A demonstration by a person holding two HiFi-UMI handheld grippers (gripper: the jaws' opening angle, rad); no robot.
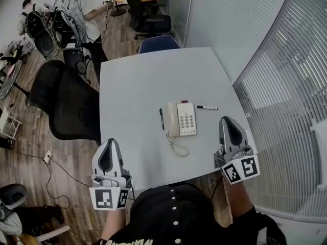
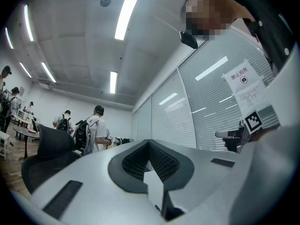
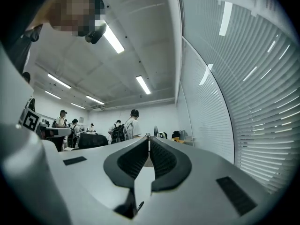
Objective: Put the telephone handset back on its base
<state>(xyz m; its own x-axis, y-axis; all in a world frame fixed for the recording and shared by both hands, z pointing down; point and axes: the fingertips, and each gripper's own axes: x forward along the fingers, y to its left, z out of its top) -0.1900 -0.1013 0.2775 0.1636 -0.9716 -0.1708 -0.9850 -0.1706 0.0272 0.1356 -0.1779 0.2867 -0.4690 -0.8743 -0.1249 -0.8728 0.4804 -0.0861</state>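
A cream telephone base [image 1: 187,119] sits mid-table in the head view. Its handset [image 1: 173,119] lies in the cradle along the base's left side, and the coiled cord [image 1: 177,146] trails toward me. My left gripper [image 1: 109,143] hovers off the table's near left corner, well away from the phone. My right gripper [image 1: 228,120] is raised at the near right, to the right of the phone. In the left gripper view the jaws [image 2: 148,142] meet with nothing between them. The right gripper view shows the same [image 3: 149,139], both pointing roughly level across the room.
A black pen [image 1: 162,118] lies left of the phone and a marker [image 1: 207,107] to its right on the grey table [image 1: 138,80]. Black office chairs [image 1: 66,103] stand at the left. A blinds-covered glass wall [image 1: 286,86] runs along the right. People stand at the back.
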